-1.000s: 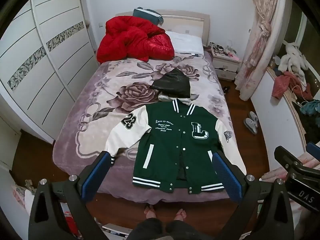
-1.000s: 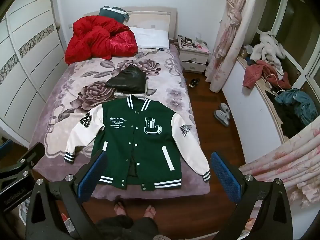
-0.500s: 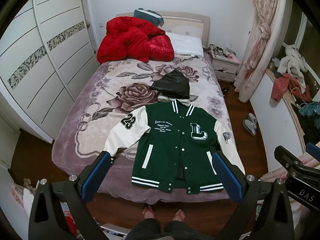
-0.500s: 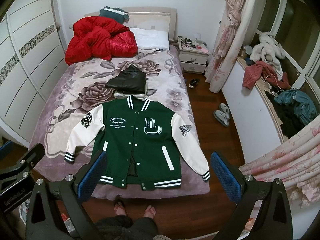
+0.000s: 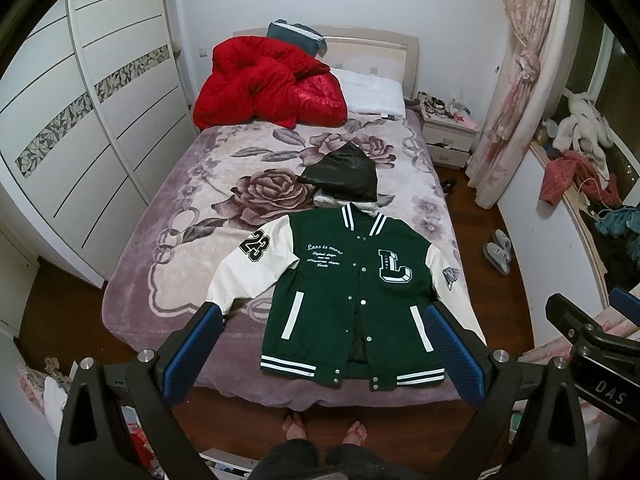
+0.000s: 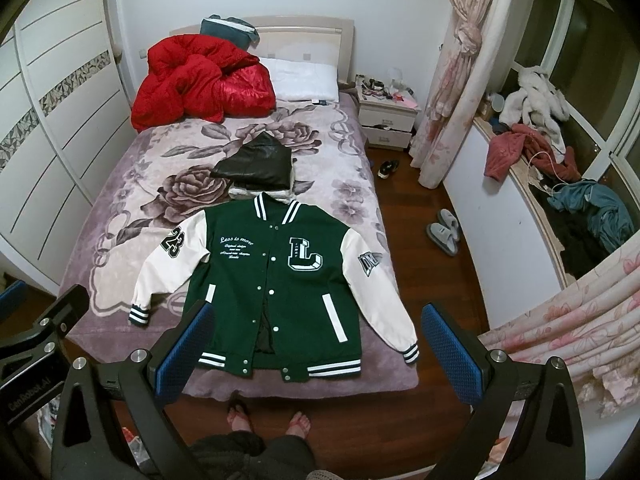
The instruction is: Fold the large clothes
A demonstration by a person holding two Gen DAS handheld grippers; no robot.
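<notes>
Bedroom, dim light. Bed (image 5: pixel 168 208) with a mauve rose-print blanket, white wardrobe along its left side, nightstand and curtain past its right side. Red duvet (image 5: pixel 268 84) heaped at the head end beside a white pillow (image 5: pixel 372 90).

Green varsity jacket (image 5: pixel 352 292) lies front-up and snapped shut at the foot edge of the bed, nearer the right foot corner; hem parallel to the foot edge, collar toward the head. Both cream sleeves are spread outward; the right-side cuff (image 6: pixel 410 354) reaches the right edge of the bed. A folded black garment (image 5: pixel 340 174) sits just beyond the collar, mid-bed.

I stand at the foot edge. Left tool (image 5: pixel 324 354) held high above the jacket, spread wide, holding nothing. Right tool (image 6: pixel 316 350) likewise released and empty, well clear of the fabric.

Step, as I judge it: garment laid out, fold not yet begun. Next move calls for lowering both tools to the jacket and pinching a sleeve or shoulder seam to bring it across the body. Thick fabric; expect a bulky fold.
</notes>
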